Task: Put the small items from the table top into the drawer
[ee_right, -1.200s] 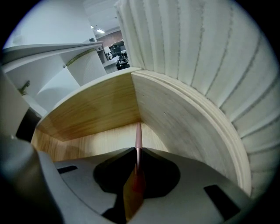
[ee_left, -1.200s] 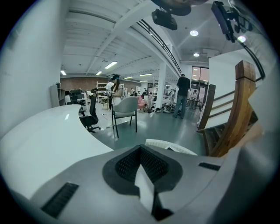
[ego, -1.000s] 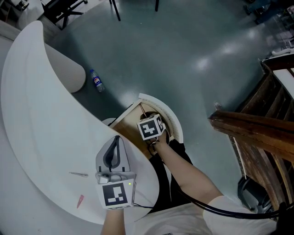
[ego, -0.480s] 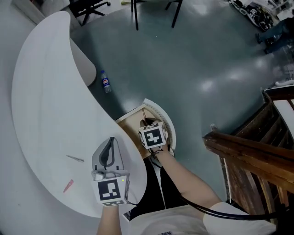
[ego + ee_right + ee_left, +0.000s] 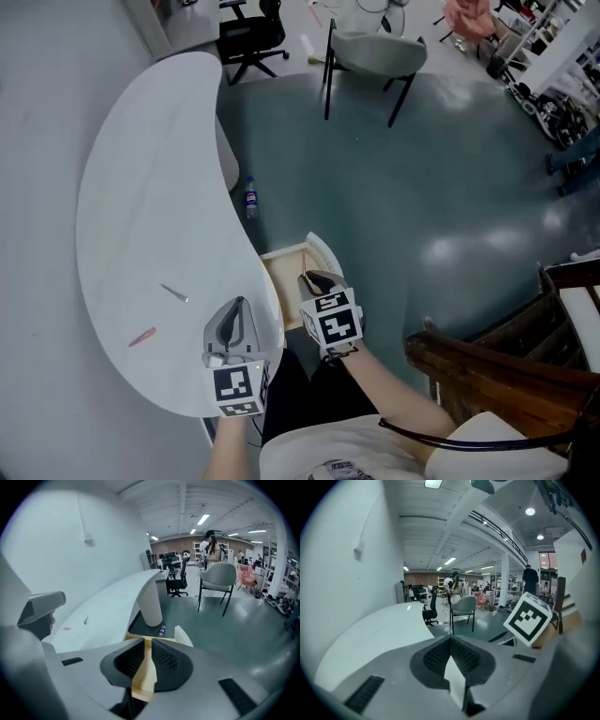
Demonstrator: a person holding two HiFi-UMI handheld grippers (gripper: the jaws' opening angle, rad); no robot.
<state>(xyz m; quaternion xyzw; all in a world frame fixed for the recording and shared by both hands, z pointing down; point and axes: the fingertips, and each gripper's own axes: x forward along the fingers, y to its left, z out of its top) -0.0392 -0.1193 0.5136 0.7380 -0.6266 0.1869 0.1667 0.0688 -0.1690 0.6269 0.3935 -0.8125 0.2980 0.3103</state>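
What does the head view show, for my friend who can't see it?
Seen from above, a person holds the left gripper over a curved white table and the right gripper over its open wooden drawer. A pink item and a thin grey item lie on the table.

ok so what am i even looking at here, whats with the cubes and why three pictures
No robot here: a person holds a grasping tool in each hand, and the patterned cubes are part of them. The top-down picture comes from a camera on the person's head; the other two ride on the left tool and right tool, looking along their jaws. Both are empty: the left's jaws are shut, the right's slightly apart. On the white table lie a small pink item and a thin grey item. The wooden drawer stands open.
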